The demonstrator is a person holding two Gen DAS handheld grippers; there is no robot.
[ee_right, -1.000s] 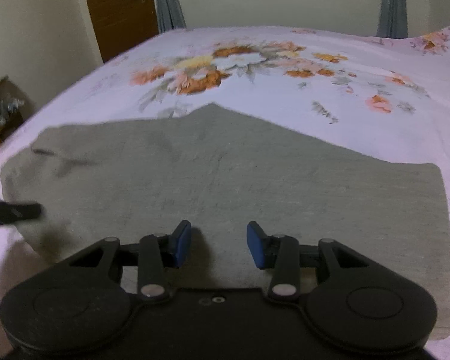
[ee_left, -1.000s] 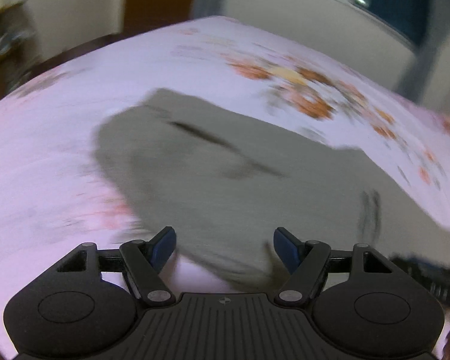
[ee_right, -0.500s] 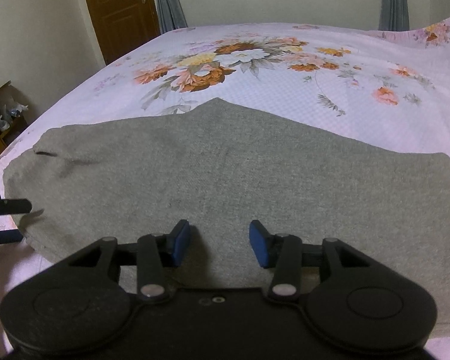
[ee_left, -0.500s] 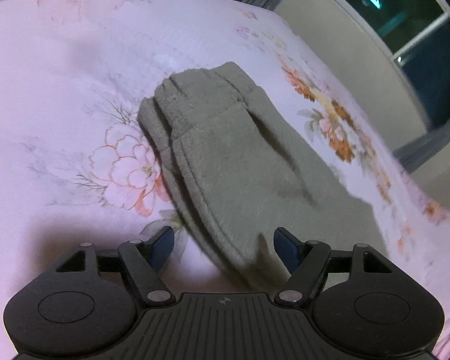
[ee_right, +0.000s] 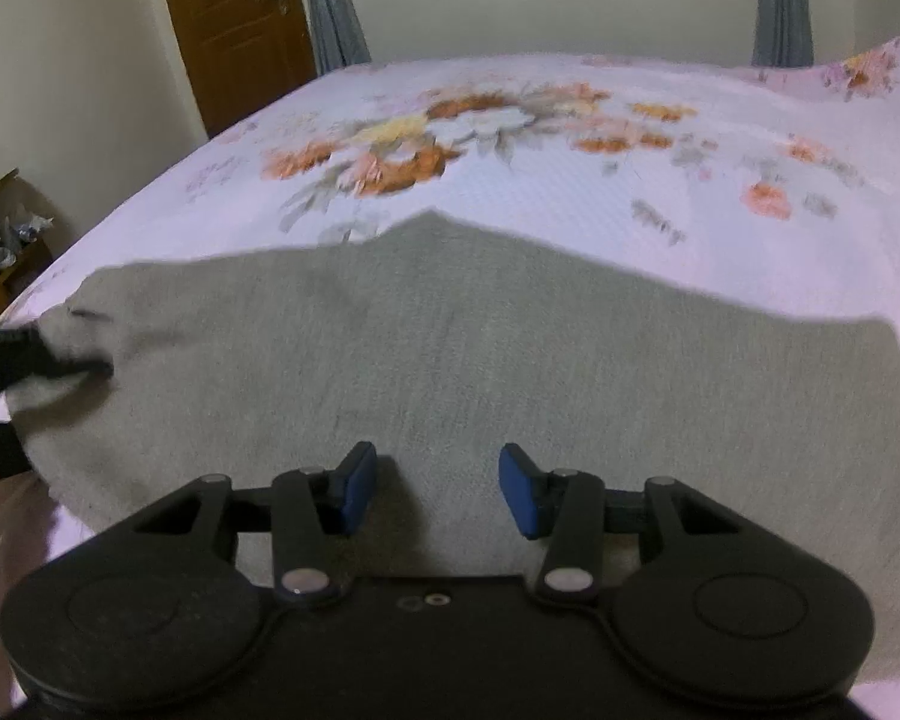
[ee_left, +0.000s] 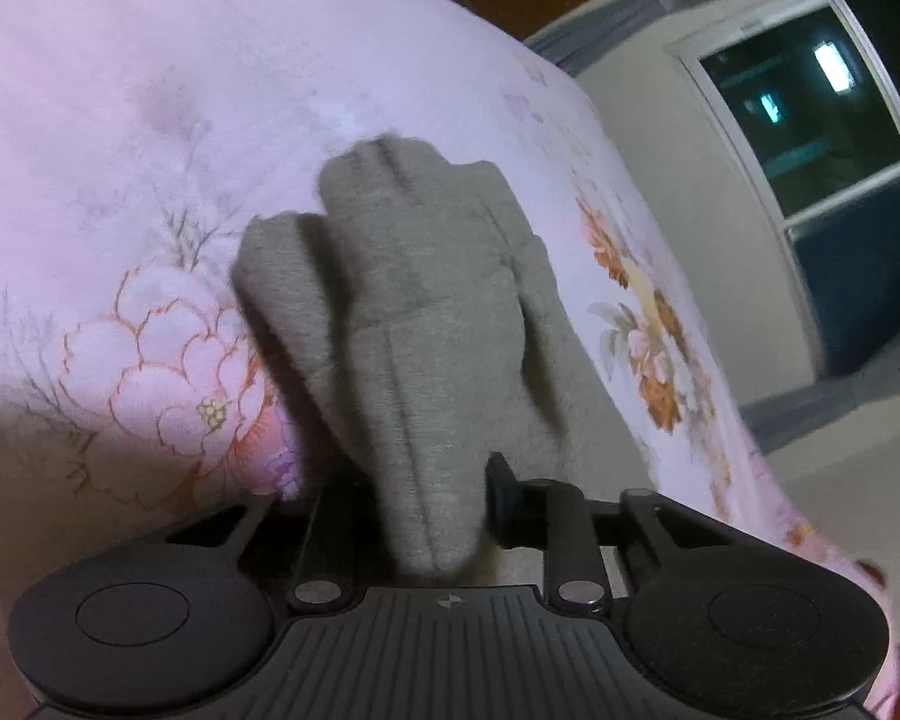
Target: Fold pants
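Half a second ago our left gripper [ee_left: 432, 504] stood wide around the edge of the grey pants [ee_right: 480, 360]; now its jaws are closing on a bunched fold of that fabric, which fills the gap and rises toward the middle of the left wrist frame. Our right gripper [ee_right: 438, 492] has kept its place low in its own frame, jaws partly open over the cloth with nothing pinched between them.

The left-hand pad of the left gripper is buried under the fold. At the left edge of the right wrist frame, that gripper is cut off and blurred.

The pants lie spread across the floral bedsheet [ee_right: 570, 180], filling the middle of the right wrist frame. There are no containers to report.
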